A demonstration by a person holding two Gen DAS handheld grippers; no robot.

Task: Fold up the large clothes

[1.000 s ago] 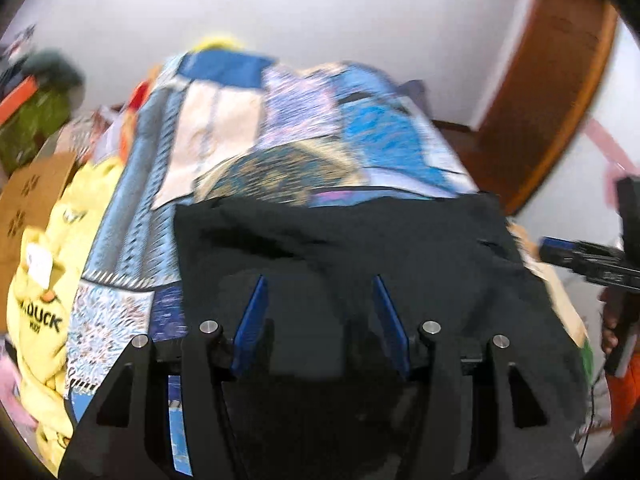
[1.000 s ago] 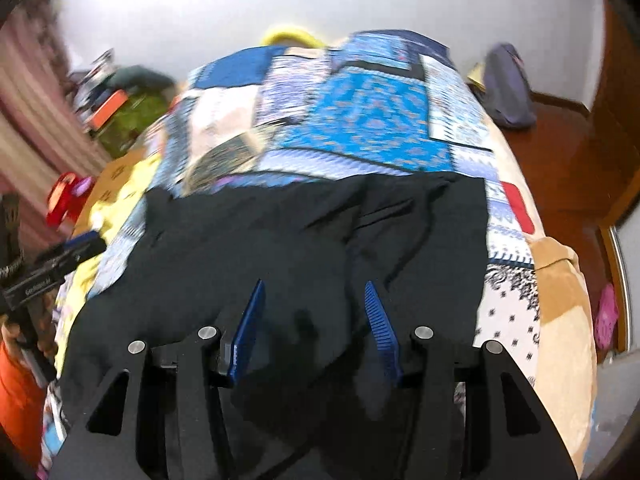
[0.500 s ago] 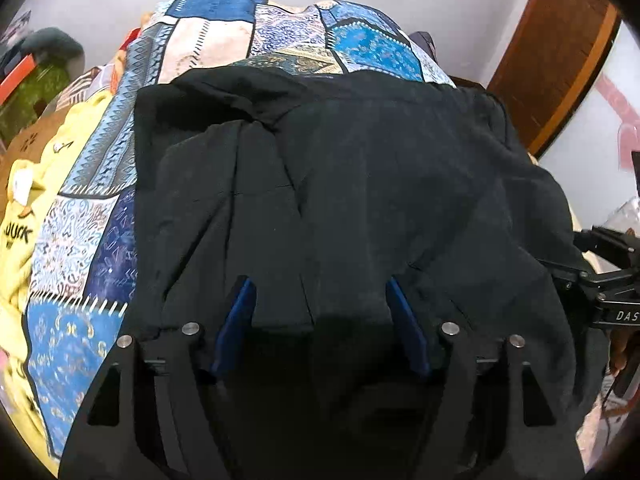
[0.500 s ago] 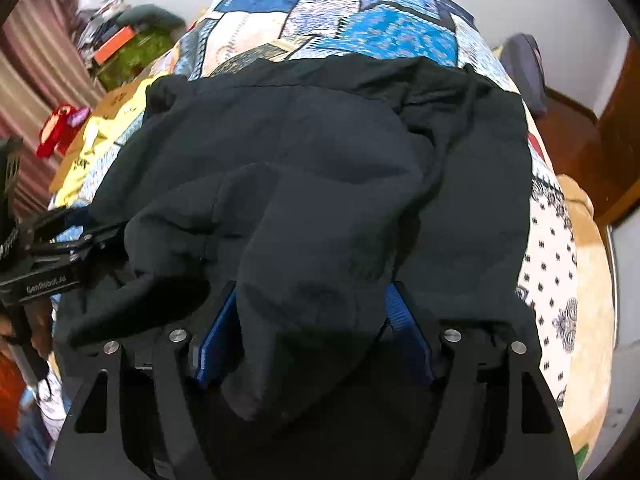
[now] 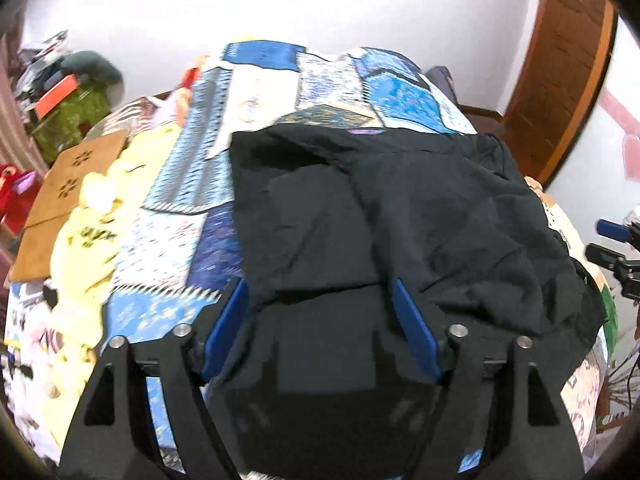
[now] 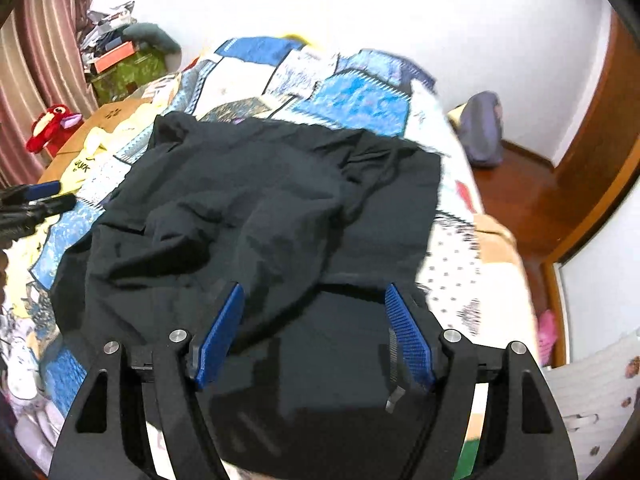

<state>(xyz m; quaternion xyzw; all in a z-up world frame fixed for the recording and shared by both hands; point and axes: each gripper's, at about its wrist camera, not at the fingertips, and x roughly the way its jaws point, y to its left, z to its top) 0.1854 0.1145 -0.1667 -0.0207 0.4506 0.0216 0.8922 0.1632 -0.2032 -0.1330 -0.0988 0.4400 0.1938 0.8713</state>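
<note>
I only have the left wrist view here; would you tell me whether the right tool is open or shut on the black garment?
Observer: The right tool is open; the black garment lies bunched between its fingers, ungripped.
Operator: Thank you. How does the garment's right side lie?
Observer: Its right edge lies flat on the quilt, short of the quilt's side; a dotted white patch shows beside it.
Operator: Is anything lying off to that side?
Observer: A pink item lies on the floor there; I cannot tell what it is.
</note>
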